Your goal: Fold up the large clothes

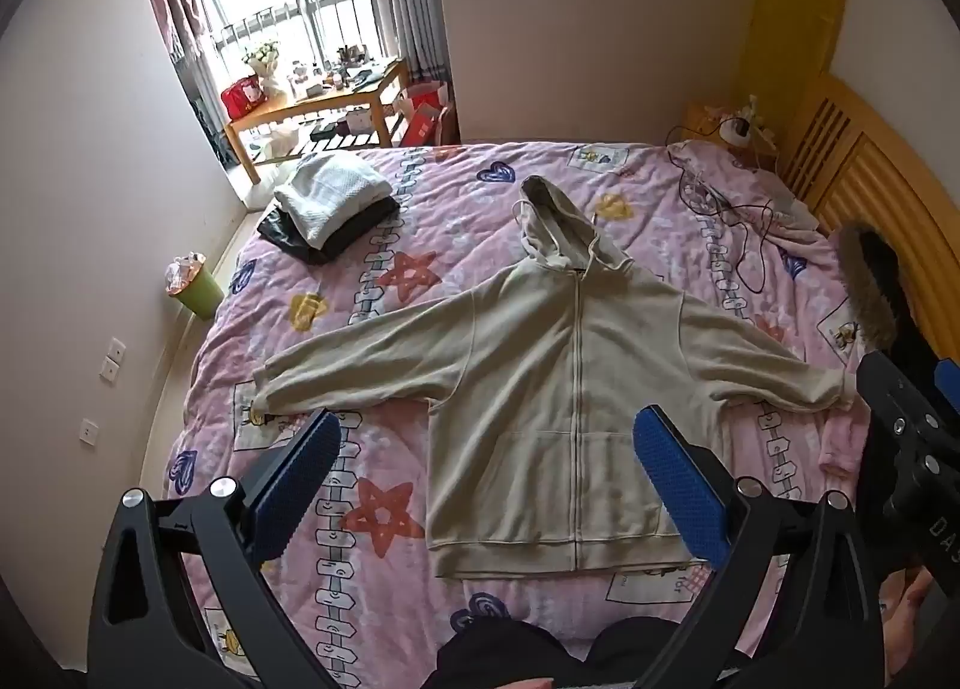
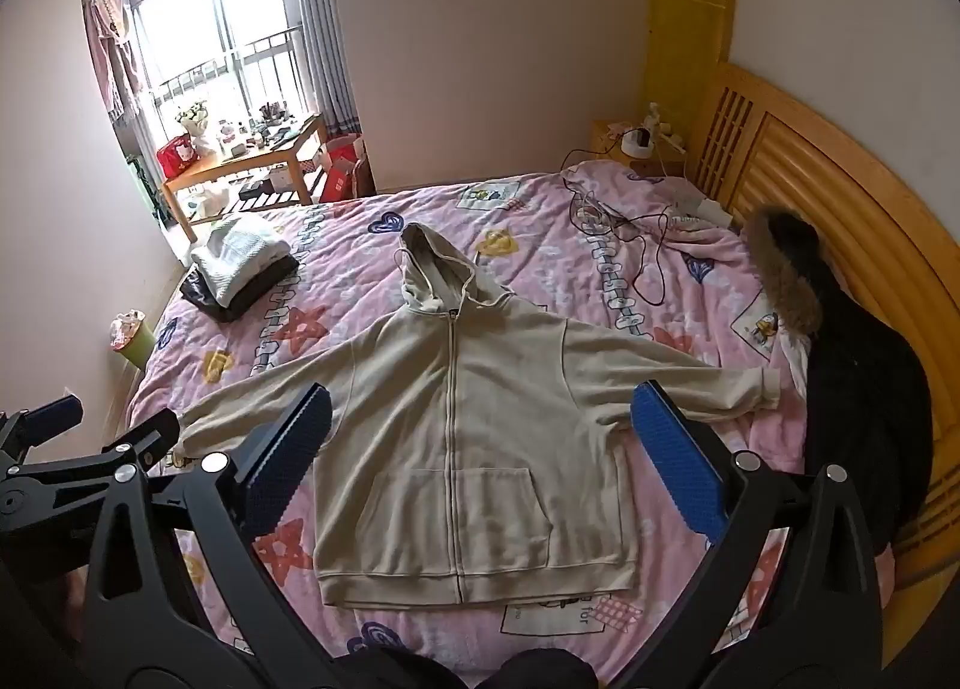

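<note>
Nearest the cameras, the left gripper and the right gripper both hang above the foot of the bed with their blue-padded jaws spread wide and nothing between them; neither touches any cloth.

Just beyond them, the beige zip-front hooded sweatshirt lies face up and spread flat on the pink patterned quilt, zip closed, ribbed hem towards the cameras, both sleeves stretched out sideways and the hood pointing away. It looks like soft, mid-weight jersey: limp, likely to sag and drape when lifted, and not slippery against the quilt. The thicker ribbed parts probably give the firmest bite, so the left cuff and right cuff seem good places to pinch for bringing the sleeves across the body, then the hem corners for doubling the body up. A pinch should take both layers, or the front may peel off the back.

Farther off, a stack of folded white and dark clothes sits near the bed's far left edge. To the right, a black coat with a fur-trimmed hood lies against the wooden headboard, apparently unfolded.
</note>
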`<state>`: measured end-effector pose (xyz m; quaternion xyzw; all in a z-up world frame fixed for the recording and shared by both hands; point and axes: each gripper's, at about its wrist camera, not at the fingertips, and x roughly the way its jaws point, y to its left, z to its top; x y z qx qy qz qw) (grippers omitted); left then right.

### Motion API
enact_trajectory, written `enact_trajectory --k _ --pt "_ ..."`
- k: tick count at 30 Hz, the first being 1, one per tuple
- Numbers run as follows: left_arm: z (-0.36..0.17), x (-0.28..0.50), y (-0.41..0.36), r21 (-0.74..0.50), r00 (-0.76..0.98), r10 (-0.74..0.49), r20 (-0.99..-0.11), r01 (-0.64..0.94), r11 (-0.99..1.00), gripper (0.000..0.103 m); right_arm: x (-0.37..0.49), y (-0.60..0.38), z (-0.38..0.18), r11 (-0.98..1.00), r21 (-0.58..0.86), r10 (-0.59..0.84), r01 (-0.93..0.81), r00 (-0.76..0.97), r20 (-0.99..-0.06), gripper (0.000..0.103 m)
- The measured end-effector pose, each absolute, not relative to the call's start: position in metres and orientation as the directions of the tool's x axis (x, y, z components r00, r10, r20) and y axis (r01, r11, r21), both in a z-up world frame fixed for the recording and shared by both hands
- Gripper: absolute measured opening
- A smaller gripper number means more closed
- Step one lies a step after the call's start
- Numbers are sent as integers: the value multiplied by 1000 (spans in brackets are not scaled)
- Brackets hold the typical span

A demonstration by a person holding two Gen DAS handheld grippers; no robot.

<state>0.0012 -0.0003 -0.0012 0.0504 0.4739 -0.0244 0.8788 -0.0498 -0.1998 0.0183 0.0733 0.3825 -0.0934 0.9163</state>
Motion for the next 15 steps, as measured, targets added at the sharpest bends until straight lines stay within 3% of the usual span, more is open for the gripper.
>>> enact_trajectory --k 15 --pt "2 3 -7 82 549 19 -836 90 993 95 -47 -202 9 973 45 -126 228 680 -722 98"
